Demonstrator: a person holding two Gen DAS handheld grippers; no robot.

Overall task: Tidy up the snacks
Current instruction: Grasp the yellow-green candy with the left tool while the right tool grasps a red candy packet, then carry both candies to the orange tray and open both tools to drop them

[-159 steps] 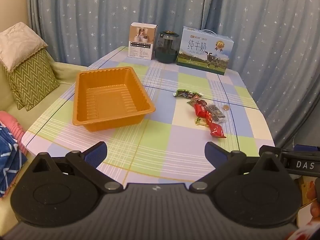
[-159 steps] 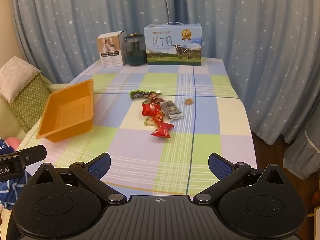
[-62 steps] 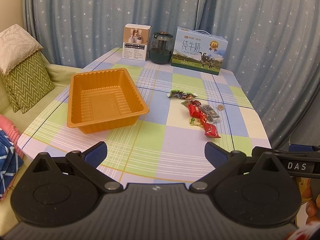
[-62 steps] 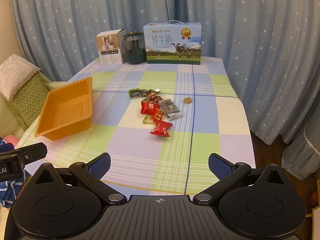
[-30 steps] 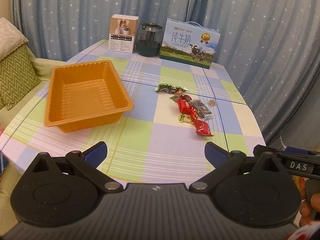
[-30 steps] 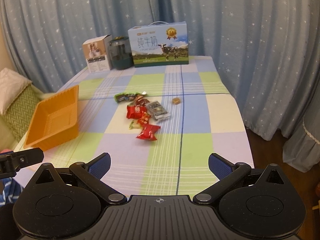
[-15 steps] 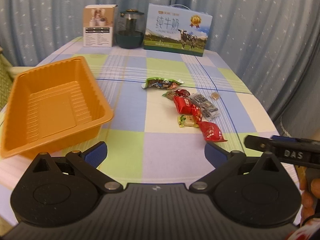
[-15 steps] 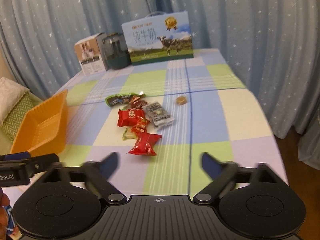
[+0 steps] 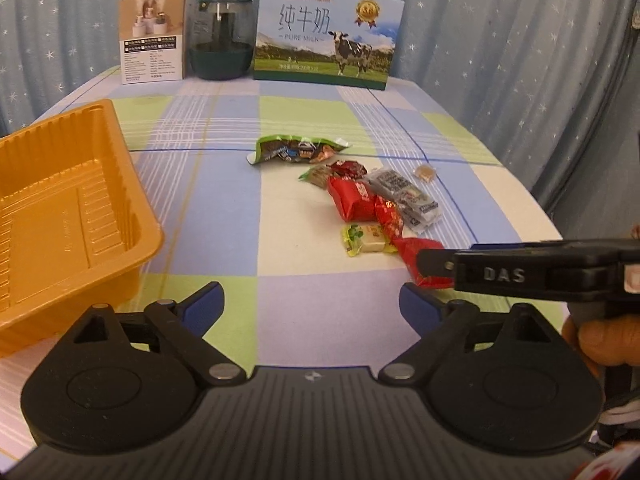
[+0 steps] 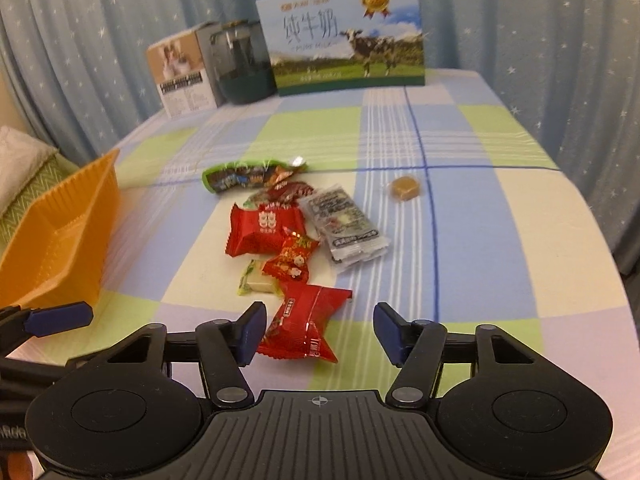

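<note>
Your right gripper (image 10: 316,334) sits at the bottom centre of its own view, fingers spread wide and empty on either side of the nearest red packet (image 10: 304,326); whether they touch the wrapper cannot be told. That packet is the front of the snack pile and looks like your first pick.

In the left view, your left gripper (image 9: 311,300) hangs at the bottom centre, also wide and empty, over bare tablecloth (image 9: 224,200) between the orange tray (image 9: 60,216) at the left edge and the pile at mid-right.

Nothing is sorted yet: the tray's ribbed floor shows no snacks, so the whole job appears to lie ahead.

Just beyond the first packet, mid-frame in the right view, lie a pale candy (image 10: 256,282), a small red candy (image 10: 294,260), a larger red packet (image 10: 264,228) and a clear grey-printed packet (image 10: 346,226), bunched and partly overlapping. Behind them are a dark red candy (image 10: 290,190) and a green packet (image 10: 240,176); a lone brown sweet (image 10: 404,188) lies apart to the right.

At the top of the frame, along the table's far edge, stand a small white box (image 10: 182,76), a dark jar (image 10: 240,68) and a milk carton (image 10: 346,32) before the starry curtain (image 10: 540,20).
</note>
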